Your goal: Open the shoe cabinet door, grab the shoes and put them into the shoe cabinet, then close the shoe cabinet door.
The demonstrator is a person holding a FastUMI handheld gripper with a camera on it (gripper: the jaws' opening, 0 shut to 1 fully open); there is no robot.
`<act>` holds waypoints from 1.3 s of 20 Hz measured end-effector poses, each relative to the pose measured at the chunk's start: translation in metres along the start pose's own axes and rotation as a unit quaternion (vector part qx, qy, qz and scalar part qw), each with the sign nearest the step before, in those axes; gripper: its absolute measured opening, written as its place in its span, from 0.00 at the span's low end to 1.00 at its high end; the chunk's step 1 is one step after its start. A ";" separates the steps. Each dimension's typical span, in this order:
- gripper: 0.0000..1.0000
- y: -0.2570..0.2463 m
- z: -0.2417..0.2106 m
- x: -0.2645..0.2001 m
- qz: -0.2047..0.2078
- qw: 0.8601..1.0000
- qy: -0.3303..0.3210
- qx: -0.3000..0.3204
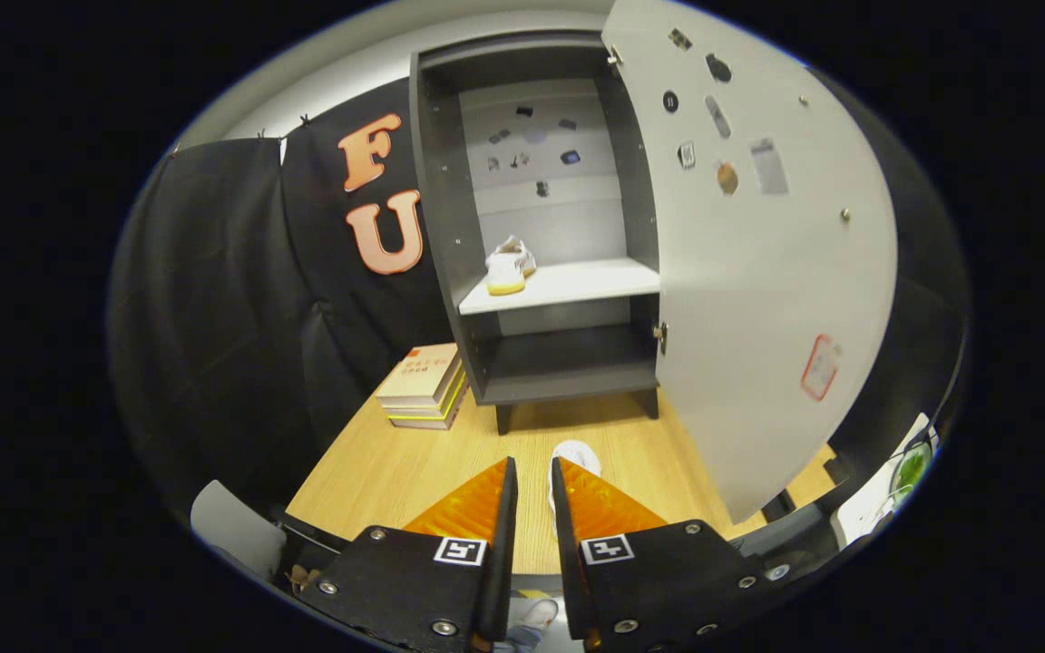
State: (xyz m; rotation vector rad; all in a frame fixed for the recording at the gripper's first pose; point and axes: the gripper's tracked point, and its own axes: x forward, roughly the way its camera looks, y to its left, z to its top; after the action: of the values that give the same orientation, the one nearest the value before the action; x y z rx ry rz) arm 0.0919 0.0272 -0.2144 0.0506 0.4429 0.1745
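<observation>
Books (pixel 423 385): a small stack on the wooden surface (pixel 377 476), just left of the cabinet.
Shoe cabinet (pixel 536 227): dark, standing on the surface.
First shoe (pixel 510 266): white, on the pale shelf inside.
Second shoe (pixel 576 454): white, just ahead of the jaws on the surface.
Gripper (pixel 533 485): jaws nearly closed, a narrow gap, holding nothing.
Door (pixel 749 263): swung wide open at right.

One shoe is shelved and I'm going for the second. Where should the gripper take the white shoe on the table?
Likely from above, pinching the white shoe across its narrow width; it lies lengthwise just past the nearly closed gripper, partly hidden by a finger.
</observation>
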 end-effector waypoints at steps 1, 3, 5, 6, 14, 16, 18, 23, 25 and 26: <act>0.24 0.003 -0.015 0.018 0.000 1.000 0.018 0.000; 0.24 0.003 -0.048 0.049 0.000 0.998 0.058 -0.010; 0.24 0.003 -0.077 0.079 0.004 0.995 0.100 -0.018; 0.25 0.004 -0.090 0.093 0.006 0.993 0.116 -0.017; 0.26 -0.009 -0.163 0.196 0.011 0.977 0.215 0.014; 0.27 -0.014 -0.170 0.212 0.010 0.974 0.223 0.033; 0.30 -0.013 -0.174 0.230 0.009 0.972 0.227 0.057; 0.09 -0.021 -0.176 0.262 -0.004 0.973 0.219 0.079; 0.03 -0.021 -0.175 0.262 -0.004 0.973 0.211 0.088; 0.01 -0.022 -0.172 0.261 -0.005 0.975 0.205 0.091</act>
State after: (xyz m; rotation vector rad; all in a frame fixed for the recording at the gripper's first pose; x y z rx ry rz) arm 0.2536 0.0540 -0.4813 0.1947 0.8707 0.1329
